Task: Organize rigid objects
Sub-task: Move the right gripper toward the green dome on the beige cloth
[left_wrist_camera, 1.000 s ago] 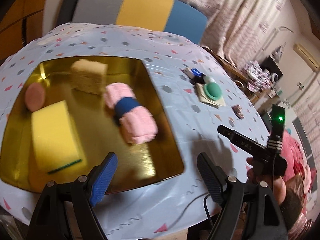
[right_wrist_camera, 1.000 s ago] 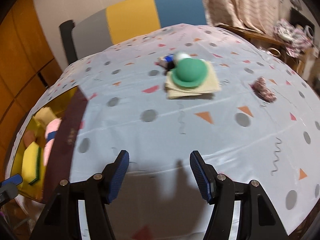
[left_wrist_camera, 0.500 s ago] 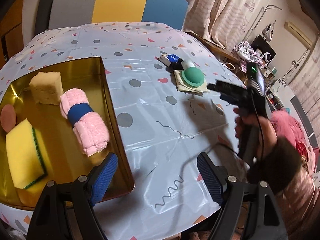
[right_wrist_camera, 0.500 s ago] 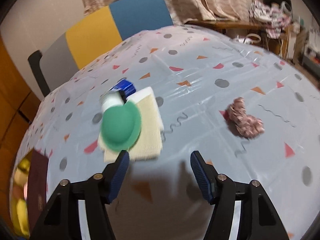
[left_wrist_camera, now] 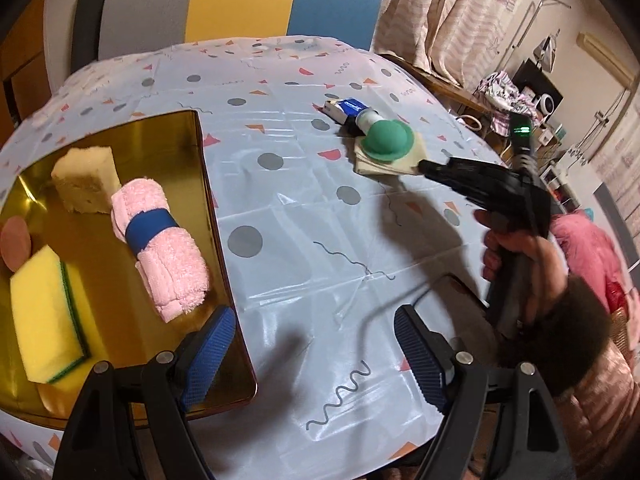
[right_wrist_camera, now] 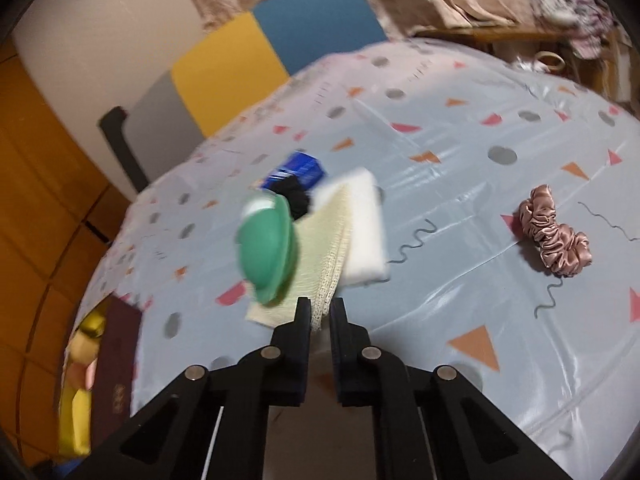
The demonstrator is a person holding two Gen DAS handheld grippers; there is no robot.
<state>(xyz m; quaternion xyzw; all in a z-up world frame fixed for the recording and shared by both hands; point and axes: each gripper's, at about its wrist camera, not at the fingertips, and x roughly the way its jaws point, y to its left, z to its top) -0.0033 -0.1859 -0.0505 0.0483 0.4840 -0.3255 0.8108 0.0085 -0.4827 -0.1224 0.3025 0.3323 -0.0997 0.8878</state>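
A green dome-shaped piece (right_wrist_camera: 268,248) rests on a folded cream mesh cloth (right_wrist_camera: 324,248), with a white pad (right_wrist_camera: 366,224) under the cloth. My right gripper (right_wrist_camera: 320,304) is closing its jaws on the cloth's near corner, and the pads pinch the mesh. In the left wrist view the right gripper (left_wrist_camera: 426,167) touches the cloth (left_wrist_camera: 404,160) beside the green dome (left_wrist_camera: 386,140). A blue box (left_wrist_camera: 350,106) and a small white cylinder (left_wrist_camera: 366,118) lie just behind. My left gripper (left_wrist_camera: 316,356) hangs open over the table's near part, by the gold tray's (left_wrist_camera: 200,152) right edge.
The tray holds a yellow sponge (left_wrist_camera: 44,312), a pink towel roll (left_wrist_camera: 160,240), a beige sponge (left_wrist_camera: 86,180) and a pink disc (left_wrist_camera: 15,236). A pink scrunchie (right_wrist_camera: 554,236) lies right of the cloth. A colour-blocked chair (left_wrist_camera: 240,0) stands behind the table.
The right gripper moved in on the cloth and its jaws went from wide open to shut on the cloth's corner. The left gripper swung right, away from the tray.
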